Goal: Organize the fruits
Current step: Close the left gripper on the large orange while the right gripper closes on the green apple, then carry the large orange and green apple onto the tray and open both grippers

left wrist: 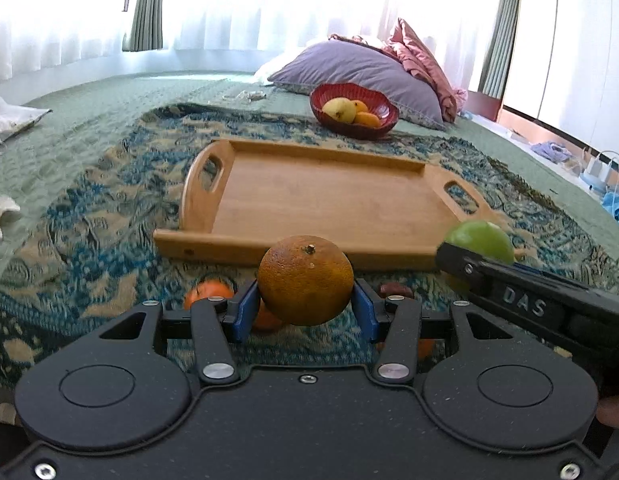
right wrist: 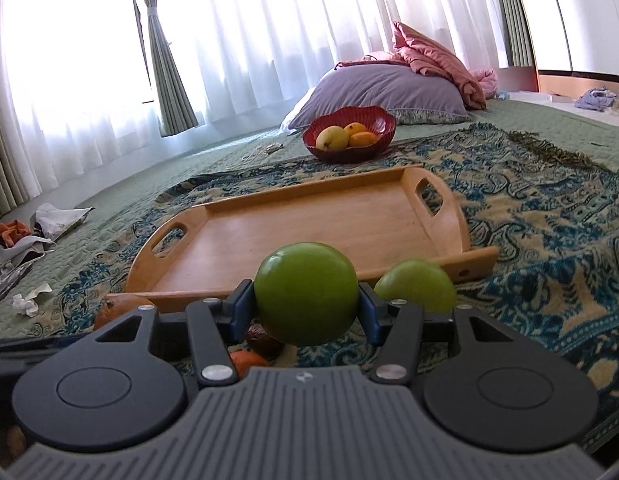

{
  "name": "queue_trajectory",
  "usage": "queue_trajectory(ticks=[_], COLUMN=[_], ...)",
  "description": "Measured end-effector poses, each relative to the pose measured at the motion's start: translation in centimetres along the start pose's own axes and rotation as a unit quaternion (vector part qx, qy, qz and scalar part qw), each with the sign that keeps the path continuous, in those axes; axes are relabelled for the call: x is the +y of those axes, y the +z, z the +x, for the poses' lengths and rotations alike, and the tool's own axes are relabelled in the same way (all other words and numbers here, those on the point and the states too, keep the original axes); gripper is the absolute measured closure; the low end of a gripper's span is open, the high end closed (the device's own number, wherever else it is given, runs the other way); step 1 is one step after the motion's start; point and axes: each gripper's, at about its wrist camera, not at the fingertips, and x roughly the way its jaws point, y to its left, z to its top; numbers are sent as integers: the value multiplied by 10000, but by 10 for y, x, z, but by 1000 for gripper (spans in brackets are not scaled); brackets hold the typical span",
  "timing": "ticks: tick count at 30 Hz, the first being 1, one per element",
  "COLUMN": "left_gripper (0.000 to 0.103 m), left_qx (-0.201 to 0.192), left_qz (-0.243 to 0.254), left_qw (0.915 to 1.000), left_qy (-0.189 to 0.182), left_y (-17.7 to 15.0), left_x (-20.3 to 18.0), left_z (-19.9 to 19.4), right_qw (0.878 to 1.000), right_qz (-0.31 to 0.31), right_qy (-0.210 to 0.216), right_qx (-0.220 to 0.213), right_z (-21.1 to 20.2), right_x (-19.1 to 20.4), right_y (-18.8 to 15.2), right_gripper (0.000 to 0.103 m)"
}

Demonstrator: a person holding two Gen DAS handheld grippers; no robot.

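Left wrist view shows the left gripper (left wrist: 305, 300) closed partly on an orange (left wrist: 305, 280), its blue pads (left wrist: 245, 310) pressing both sides of the fruit. Below it, small orange fruits (left wrist: 207, 292) lie on the patterned blanket (left wrist: 89, 240). Just ahead is the wooden tray (left wrist: 329, 196), and further a red bowl (left wrist: 383, 106) with yellow fruits. In the right wrist view, the right gripper (right wrist: 306, 312) grips a green apple (right wrist: 306, 292) in the same way. A second green apple (right wrist: 417, 286) lies just to its right, near the tray's front edge.
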Motion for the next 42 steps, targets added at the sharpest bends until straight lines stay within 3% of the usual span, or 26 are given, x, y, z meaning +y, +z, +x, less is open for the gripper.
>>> queue_trajectory(ticks=[14,20,24,28,33,42], left_gripper=[55,55,55,55,55,55], left_qx=[6,207,572,767,1068,1170], left_qz=[-42,-6,147,179,257,307], left_qw=[9997,9993,9966,9951,9933,9925], left_qy=[-238,-319,-572,-593,-355,-184], left_y=[73,98,113,124,128,122], left_x=[13,18,24,32,36,31], left_z=[38,69,97,118,142,163], right_qw=[9997,9991,9976,9957,9928,9892], right_qz=[-220,-253,-354,-298,-284,-283], right_qy=[-88,-108,-127,-129,-283,-414], right_qx=[91,327,581,873,1130,1381], right_z=[24,53,77,100,126,147], right_x=[-17,-26,-29,-36,-42,-45], right_y=[48,78,92,105,112,104], right_gripper=[46,46,46,46,46,46])
